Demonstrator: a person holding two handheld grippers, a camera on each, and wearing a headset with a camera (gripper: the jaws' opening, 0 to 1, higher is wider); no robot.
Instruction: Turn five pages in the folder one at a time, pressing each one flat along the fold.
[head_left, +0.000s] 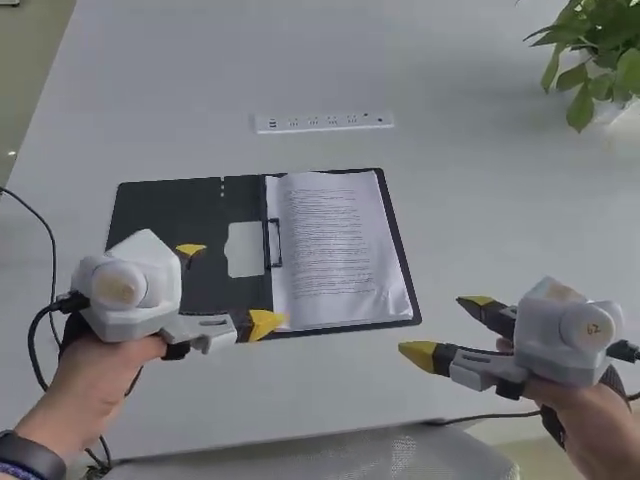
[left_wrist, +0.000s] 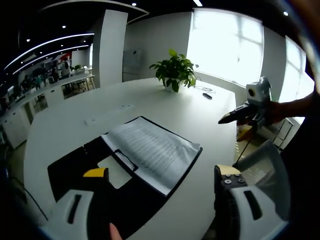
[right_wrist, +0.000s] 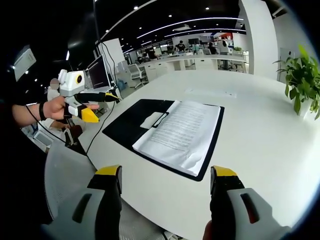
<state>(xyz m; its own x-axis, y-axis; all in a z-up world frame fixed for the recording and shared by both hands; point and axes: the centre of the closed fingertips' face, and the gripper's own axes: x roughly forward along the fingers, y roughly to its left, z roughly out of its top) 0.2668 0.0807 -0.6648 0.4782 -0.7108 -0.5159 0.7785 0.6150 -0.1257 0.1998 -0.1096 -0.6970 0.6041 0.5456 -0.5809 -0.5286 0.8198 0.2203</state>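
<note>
Folder: black, flat, hard-cover; lies open on white tabletop, near its front edge, between the two grippers
Pages: white printed paper stack on folder's right half, lying flat
Clip: black, at the fold, on left edge of pages
Loose sheet: small blank white piece on folder's left half, just beside clip
Left gripper: white body, yellow-tipped jaws spread wide, nothing between them; over folder's near-left part, contact can't tell
Right gripper: same build, jaws wide apart, nothing held; near folder's near-right corner, clear of it
Hands: left hand and right hand each grip a handle
Power strip: white, beyond folder, well apart
Plant: green, leafy, far right of tabletop
</note>
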